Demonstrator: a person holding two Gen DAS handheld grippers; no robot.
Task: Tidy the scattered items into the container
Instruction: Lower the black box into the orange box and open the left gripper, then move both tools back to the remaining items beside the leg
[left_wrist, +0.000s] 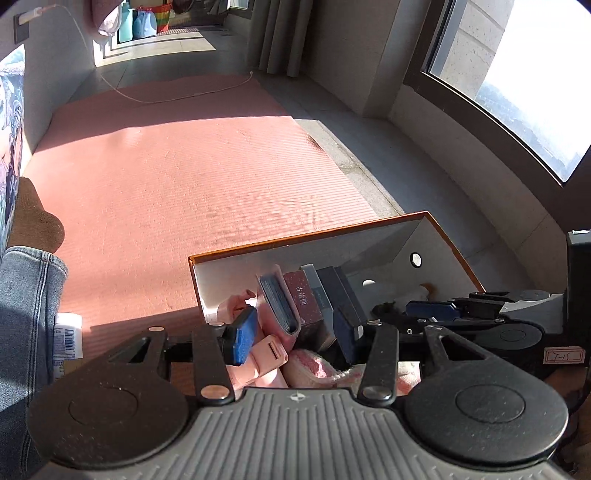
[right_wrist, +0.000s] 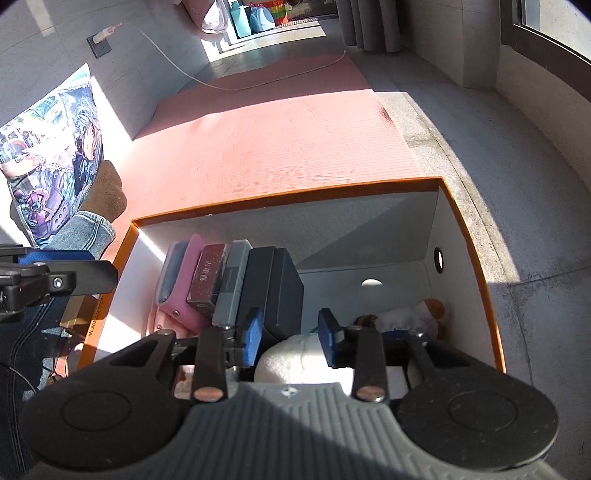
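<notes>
A white box with an orange rim (left_wrist: 314, 236) (right_wrist: 288, 195) stands at the near edge of a pink mat. Upright inside it are a pink case (right_wrist: 181, 291), a maroon box (right_wrist: 207, 280), a grey box (right_wrist: 231, 291) and a dark navy box (right_wrist: 277, 291). My left gripper (left_wrist: 293, 336) hangs open over the box's left end, above the pink case (left_wrist: 275, 306) and a fluffy pink item (left_wrist: 317, 365). My right gripper (right_wrist: 291, 341) is open inside the box, with a white plush (right_wrist: 295, 356) just under its fingers. A brown-and-white plush (right_wrist: 424, 314) lies in the box's right corner.
The pink mat (left_wrist: 184, 177) stretches away from the box, with a white cable (right_wrist: 258, 83) across its far end. A person's jeans leg (left_wrist: 26, 314) and brown sock (left_wrist: 33, 218) are at the left. So are a printed cushion (right_wrist: 55, 155) and a barcoded white bottle (left_wrist: 68, 332). Grey ledge and window at right.
</notes>
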